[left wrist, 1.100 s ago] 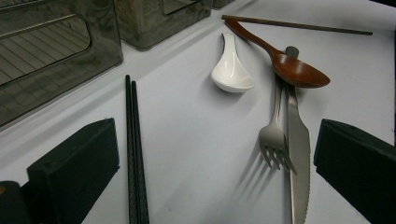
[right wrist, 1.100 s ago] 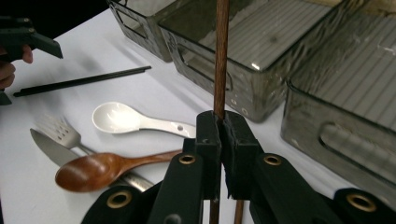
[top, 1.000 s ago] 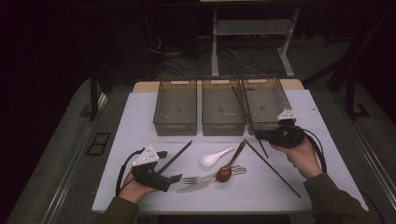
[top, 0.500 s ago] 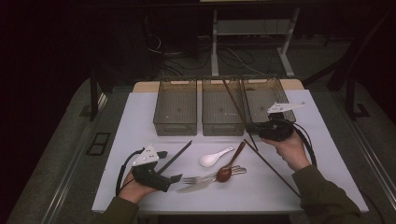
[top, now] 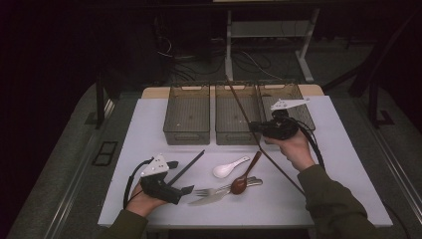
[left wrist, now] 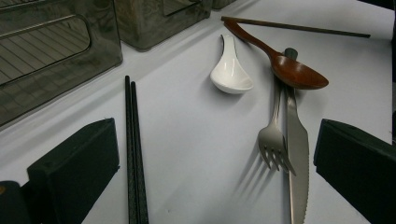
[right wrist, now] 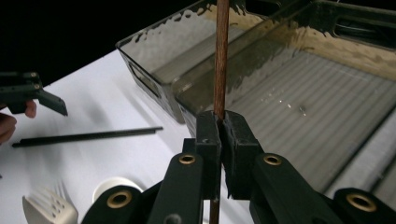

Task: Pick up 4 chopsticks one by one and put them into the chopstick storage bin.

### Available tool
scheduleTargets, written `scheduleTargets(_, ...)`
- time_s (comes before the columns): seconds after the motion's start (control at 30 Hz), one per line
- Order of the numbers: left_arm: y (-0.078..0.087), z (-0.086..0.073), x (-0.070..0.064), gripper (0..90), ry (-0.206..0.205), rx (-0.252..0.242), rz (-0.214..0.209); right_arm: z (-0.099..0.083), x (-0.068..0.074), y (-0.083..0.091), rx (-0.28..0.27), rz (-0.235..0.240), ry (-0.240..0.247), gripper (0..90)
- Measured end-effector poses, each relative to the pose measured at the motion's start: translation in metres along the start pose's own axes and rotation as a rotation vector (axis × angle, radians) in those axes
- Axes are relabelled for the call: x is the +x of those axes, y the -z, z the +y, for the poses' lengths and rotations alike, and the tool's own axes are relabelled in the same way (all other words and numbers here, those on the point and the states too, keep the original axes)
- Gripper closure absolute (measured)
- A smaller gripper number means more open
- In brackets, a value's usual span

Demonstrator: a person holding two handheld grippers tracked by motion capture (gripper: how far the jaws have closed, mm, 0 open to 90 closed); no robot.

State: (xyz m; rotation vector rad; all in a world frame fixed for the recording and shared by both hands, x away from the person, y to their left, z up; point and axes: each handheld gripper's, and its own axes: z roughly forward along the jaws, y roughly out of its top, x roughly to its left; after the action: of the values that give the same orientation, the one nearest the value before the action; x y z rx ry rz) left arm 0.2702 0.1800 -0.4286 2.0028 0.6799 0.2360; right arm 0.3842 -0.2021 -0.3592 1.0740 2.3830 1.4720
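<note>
While the right gripper [right wrist: 219, 126] is clamping a brown chopstick [right wrist: 221, 51] over the middle bin [top: 236, 117], the chopstick is slanting. The left gripper [left wrist: 210, 163] (jaws spread wide) is resting near the desk's front edge, black chopsticks [left wrist: 133, 149] lying between them.

Place: a lab or recording room.
Evidence: dark surroundings, loose cables [top: 249, 62] on the floor, a white-topped desk [top: 348, 164], metal frame legs [top: 228, 45].

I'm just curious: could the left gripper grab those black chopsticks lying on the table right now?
Probably yes. The left gripper is open, with the black chopsticks lying flat between its jaws near the left one; nothing covers them, and the fork lies apart.
</note>
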Motion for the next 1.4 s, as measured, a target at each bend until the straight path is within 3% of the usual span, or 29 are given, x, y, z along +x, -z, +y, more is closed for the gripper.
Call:
scheduleTargets(0.4, -0.001, 0.001, 0.000, 0.0, -0.003, -0.003, 0.001, 0.026, 0.008, -0.024, -0.025, -0.001, 0.015, 84.8)
scheduleTargets(0.73, -0.001, 0.002, 0.000, 0.0, -0.005, 0.001, -0.002, 0.042, 0.010, -0.046, -0.055, -0.006, -0.008, 84.8)
scheduleTargets(1.4, 0.000, 0.002, 0.000, 0.0, -0.011, -0.005, -0.005, 0.078, 0.028, -0.103, -0.081, -0.012, -0.007, 84.8)
